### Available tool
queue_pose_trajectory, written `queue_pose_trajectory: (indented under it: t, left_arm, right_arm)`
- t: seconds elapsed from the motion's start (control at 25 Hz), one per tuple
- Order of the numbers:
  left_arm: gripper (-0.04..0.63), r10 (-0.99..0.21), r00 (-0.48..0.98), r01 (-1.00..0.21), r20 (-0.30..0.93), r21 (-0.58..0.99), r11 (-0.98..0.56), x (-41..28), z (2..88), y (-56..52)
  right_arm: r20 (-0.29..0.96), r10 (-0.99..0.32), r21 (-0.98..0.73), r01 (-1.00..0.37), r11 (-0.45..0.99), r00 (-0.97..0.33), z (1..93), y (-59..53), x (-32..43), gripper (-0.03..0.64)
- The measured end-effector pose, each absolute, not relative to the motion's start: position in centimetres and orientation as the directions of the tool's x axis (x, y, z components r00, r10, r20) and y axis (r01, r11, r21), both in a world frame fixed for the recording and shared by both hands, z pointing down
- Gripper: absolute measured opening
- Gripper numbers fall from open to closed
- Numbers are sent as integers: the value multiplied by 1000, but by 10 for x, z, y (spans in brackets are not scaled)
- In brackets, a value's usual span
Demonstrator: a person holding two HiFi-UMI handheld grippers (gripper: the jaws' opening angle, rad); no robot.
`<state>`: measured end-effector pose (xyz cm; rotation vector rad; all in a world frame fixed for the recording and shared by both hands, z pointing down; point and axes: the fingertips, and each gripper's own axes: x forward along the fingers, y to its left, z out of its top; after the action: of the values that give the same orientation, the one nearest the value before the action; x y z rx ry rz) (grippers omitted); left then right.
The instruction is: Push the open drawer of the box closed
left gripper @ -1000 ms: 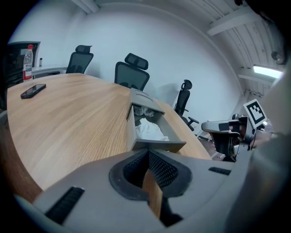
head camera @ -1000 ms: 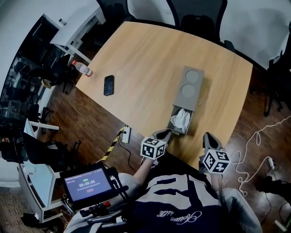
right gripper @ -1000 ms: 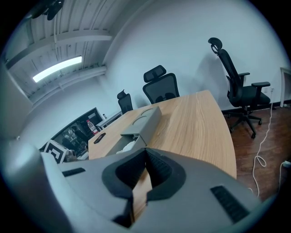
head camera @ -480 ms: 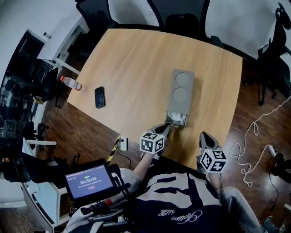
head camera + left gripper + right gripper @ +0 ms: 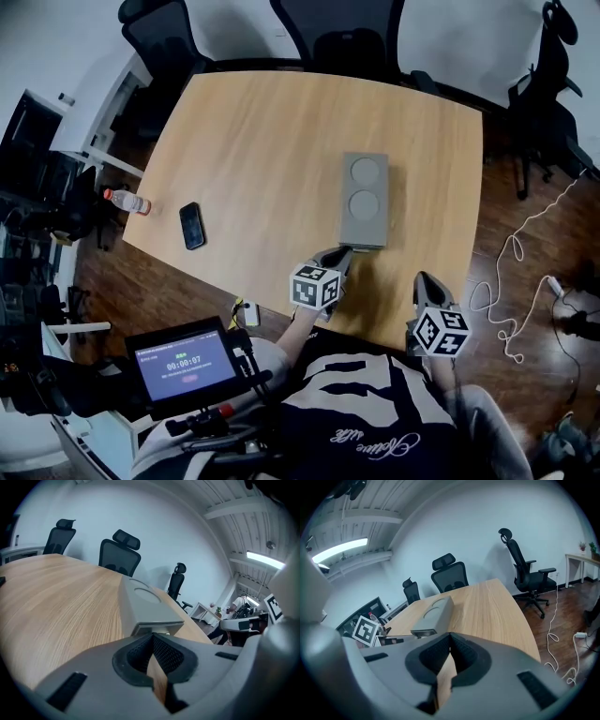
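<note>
Head view had the grey box [image 5: 364,200] lying closed on the wooden table [image 5: 262,141], the left gripper [image 5: 338,255] at its near end, the right gripper [image 5: 424,279] off to the side. Left gripper view showed jaws clenched on nothing, the drawer front [image 5: 159,631] just ahead. Right gripper view showed jaws likewise pressed together, empty.

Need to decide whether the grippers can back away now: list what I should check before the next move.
1. Drawer pushed into the box: ok, nothing sticks out in the head view.
2. Drawer front fully flush: cannot tell, a shadowed slot shows under the lid.
3. Left hand-held gripper shut and empty, at the box front: ok.
4. Right hand-held gripper shut, empty, apart from the box: ok.
5. Phone and bottle far from the box: ok.
</note>
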<state>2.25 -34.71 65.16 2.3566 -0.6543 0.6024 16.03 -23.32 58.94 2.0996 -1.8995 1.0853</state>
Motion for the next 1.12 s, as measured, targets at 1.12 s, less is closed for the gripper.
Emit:
queue_pose_trajectory:
  t: [1.12]
  left_arm:
    - [2, -484, 727, -685, 487, 463, -563, -13, 614, -253]
  right_arm:
    - [566, -781, -337, -939, 73, -264, 600, -195, 121, -2]
